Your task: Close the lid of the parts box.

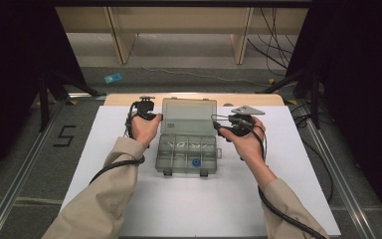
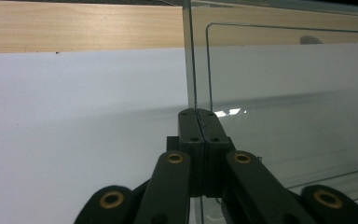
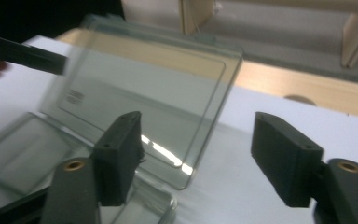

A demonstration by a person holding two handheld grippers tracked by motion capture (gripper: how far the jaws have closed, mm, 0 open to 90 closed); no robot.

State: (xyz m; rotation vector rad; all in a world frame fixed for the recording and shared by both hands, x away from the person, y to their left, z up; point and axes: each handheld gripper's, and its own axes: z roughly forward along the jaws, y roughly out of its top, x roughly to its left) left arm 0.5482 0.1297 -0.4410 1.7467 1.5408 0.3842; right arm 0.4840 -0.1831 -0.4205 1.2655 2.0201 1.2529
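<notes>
A clear plastic compartment box (image 1: 186, 153) is seen at the middle of the white tabletop (image 1: 288, 189), with its transparent lid (image 1: 188, 115) raised on the far side. The left gripper (image 1: 155, 117) is held at the lid's left edge, and its fingers (image 2: 189, 122) are pressed together on that edge, as is shown in the left gripper view, where the thin clear wall of the lid (image 2: 279, 93) is seen to run up from between the closed black tips. The right gripper (image 1: 219, 125) is held just beside the lid's right edge; in the right gripper view its fingers (image 3: 121, 154) are spread apart, the lid's (image 3: 144, 93) right edge and near corner are seen in front of the left finger and the gap, and nothing is gripped by them. Whether that edge is touched cannot be told. A small blue round part (image 1: 196, 162) is seen in a near compartment of the box. Beyond the white sheet a strip of pale wood (image 1: 119, 99) is seen along the far edge of the tabletop. A light blue card (image 1: 113, 77) lies on the floor beyond it, to the left.
</notes>
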